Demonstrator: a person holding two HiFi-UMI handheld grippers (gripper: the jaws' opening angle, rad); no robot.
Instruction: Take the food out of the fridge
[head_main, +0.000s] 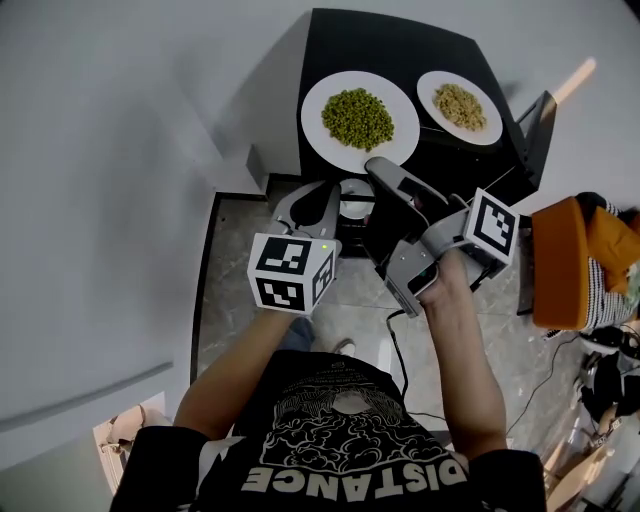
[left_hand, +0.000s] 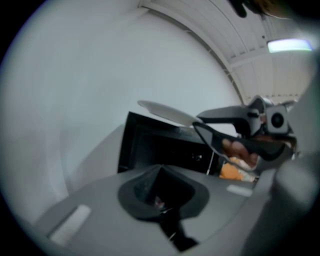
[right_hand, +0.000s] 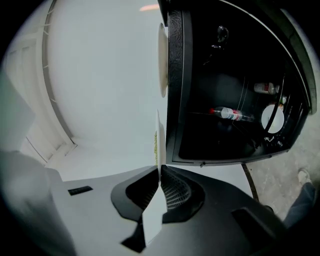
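Note:
A white plate (head_main: 316, 104) heaped with green peas (head_main: 357, 118) hovers at the near edge of the black fridge top (head_main: 400, 45). My right gripper (head_main: 385, 170) is shut on the plate's near rim. In the right gripper view the plate (right_hand: 158, 135) stands edge-on between the pads of the right gripper (right_hand: 160, 175). A second white plate (head_main: 432, 85) of beige grains (head_main: 460, 106) rests on the top at the right. My left gripper (head_main: 322, 195) hangs just left of the right one, below the plate, shut and empty (left_hand: 160, 195). From the left gripper view I see the plate (left_hand: 162, 111) from beneath.
The fridge's dark glass front (right_hand: 225, 100) shows bottles inside. A white wall (head_main: 120, 150) runs along the left. An orange seat (head_main: 560, 260) stands at the right. A black cable (head_main: 400, 350) trails over the tiled floor (head_main: 240, 260).

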